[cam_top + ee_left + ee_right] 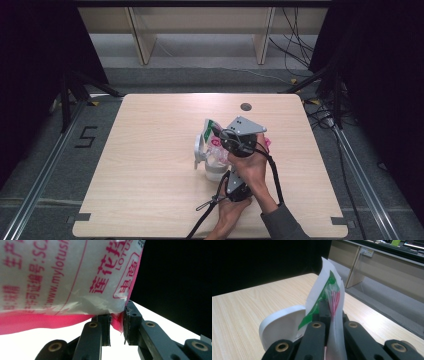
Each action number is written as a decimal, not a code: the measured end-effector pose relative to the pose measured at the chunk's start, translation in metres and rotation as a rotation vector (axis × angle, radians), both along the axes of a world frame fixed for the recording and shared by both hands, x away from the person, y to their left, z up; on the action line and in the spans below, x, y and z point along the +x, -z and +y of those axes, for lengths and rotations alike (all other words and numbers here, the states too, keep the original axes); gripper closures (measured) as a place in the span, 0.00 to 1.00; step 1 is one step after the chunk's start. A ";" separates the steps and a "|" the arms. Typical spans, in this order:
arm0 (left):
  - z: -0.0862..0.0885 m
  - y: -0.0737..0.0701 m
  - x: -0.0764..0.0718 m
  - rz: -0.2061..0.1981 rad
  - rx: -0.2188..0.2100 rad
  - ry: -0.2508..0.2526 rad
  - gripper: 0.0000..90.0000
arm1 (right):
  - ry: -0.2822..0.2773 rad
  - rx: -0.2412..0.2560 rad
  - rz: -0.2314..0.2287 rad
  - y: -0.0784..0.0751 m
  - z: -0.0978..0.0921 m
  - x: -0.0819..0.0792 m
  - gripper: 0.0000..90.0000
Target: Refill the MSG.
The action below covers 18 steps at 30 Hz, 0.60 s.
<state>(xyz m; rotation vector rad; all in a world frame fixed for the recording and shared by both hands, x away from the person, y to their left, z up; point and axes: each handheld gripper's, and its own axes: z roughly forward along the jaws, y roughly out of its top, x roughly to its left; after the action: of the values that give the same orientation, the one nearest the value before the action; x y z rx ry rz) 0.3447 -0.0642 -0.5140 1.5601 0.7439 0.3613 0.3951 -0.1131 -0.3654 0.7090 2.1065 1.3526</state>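
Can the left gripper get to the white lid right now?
Probably not yet. The left gripper is pinching the pink edge of the bag, so it is busy. The white lid sits just past the bag, left of both hands.

Open table (150, 150) surrounds the central bag (216, 145).

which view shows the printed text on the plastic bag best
The left gripper view: the plastic bag hangs right before the lens, its red lettering large and sharp. The right gripper view shows the bag edge-on, green and red print unreadable. The high view shows it small, partly behind the hands.
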 end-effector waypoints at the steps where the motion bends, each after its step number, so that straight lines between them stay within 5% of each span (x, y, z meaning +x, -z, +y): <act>1: 0.000 0.000 0.000 -0.001 -0.001 0.000 0.86 | 0.004 0.002 0.016 0.000 0.000 -0.001 1.00; 7: 0.000 0.000 0.000 -0.002 0.001 -0.001 0.86 | 0.004 0.011 0.015 0.000 0.000 -0.001 1.00; 8: 0.000 0.000 0.000 -0.001 0.002 -0.002 0.86 | 0.011 -0.002 -0.019 -0.001 -0.001 0.001 1.00; 16: 0.000 0.000 0.001 -0.002 0.000 -0.004 0.86 | 0.012 0.016 0.003 -0.001 0.000 -0.001 1.00; 18: -0.004 0.000 0.001 0.033 -0.036 0.045 0.86 | 0.010 0.015 0.000 -0.001 -0.001 -0.001 1.00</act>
<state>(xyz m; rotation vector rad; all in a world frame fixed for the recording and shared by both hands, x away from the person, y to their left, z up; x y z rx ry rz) 0.3456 -0.0684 -0.5141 1.5497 0.7359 0.2875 0.3941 -0.1136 -0.3642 0.7238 2.0921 1.3645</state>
